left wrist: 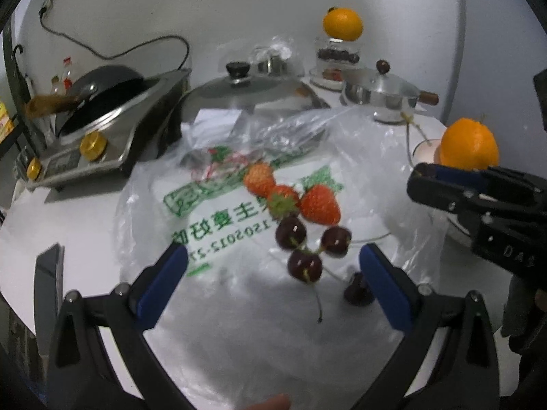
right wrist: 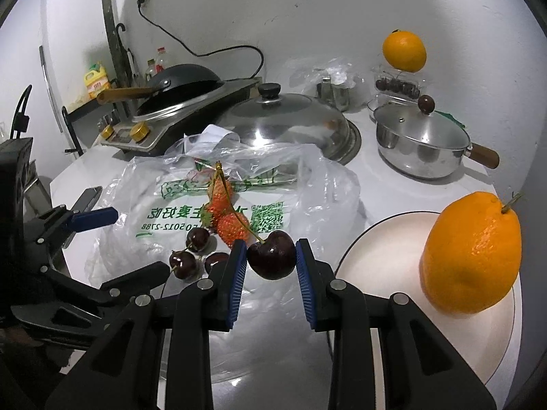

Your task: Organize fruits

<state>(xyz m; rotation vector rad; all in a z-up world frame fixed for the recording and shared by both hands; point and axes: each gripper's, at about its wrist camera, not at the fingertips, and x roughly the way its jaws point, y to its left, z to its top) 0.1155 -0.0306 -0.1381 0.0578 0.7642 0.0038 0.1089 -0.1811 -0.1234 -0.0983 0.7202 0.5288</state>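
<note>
Right wrist: bag [right wrist: 164, 205] reads "5012-2788"; right fingers [right wrist: 239, 266] pinch cherry [right wrist: 271, 254]; left fingers [left wrist: 167, 273] spread.

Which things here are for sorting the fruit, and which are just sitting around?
For the job:
cherry held in the right gripper
loose cherries
strawberries
orange on the white plate
plastic bag

Just sitting around:
big pot lid
steel saucepan
wok
orange on the jar

Dark red cherry [right wrist: 271, 255] between blue ribbed pads [right wrist: 238, 283] of the black right hand-held gripper [right wrist: 271, 285]. Red-orange strawberries [left wrist: 290, 198] lie on a clear plastic bag [right wrist: 164, 205] with green print. Orange [right wrist: 471, 253] on a white plate [right wrist: 376, 266]; white worktop [right wrist: 393, 184].
</note>
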